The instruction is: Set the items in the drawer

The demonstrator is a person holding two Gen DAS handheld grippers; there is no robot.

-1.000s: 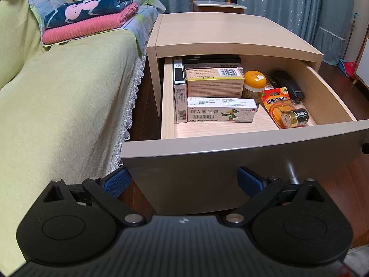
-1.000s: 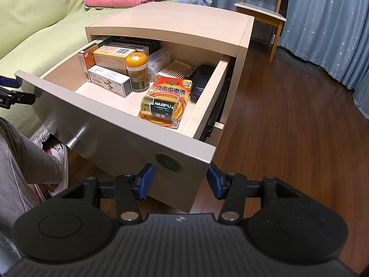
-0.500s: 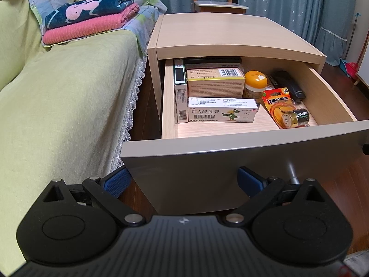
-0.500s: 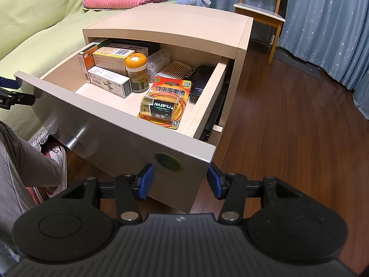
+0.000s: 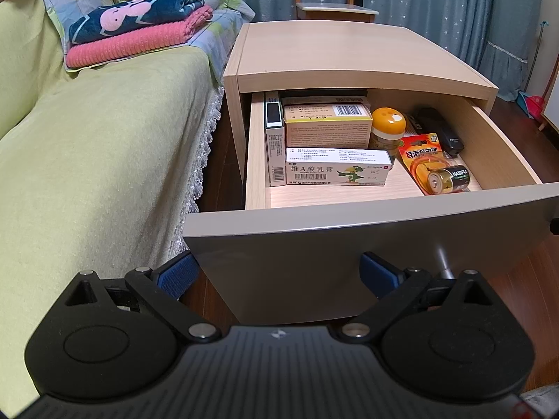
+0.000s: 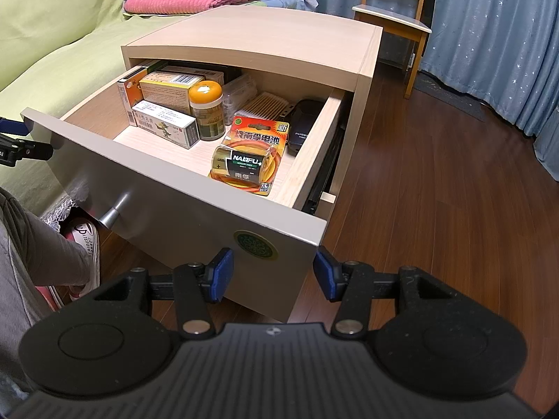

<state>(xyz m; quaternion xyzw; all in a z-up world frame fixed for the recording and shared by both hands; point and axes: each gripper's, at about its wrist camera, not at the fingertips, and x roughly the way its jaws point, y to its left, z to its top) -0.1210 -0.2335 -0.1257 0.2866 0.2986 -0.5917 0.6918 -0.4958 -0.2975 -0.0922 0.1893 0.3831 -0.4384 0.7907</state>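
looks like the drawer (image 5: 367,244) is loaded, battery pack (image 6: 249,153) at center frame. both your hand-held grippers (image 5: 276,274) (image 6: 272,272) are wide and empty, so next push it shut.

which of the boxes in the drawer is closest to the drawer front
The white box with the green bird, lying in front of the yellow-topped box; the tall narrow box stands along the left wall.

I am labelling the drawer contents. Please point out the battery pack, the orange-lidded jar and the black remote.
battery pack (image 6: 246,155): right wrist view, on the battery's label.
orange-lidded jar (image 6: 205,93): right wrist view, on its lid.
black remote (image 5: 441,130): left wrist view, on its top face.
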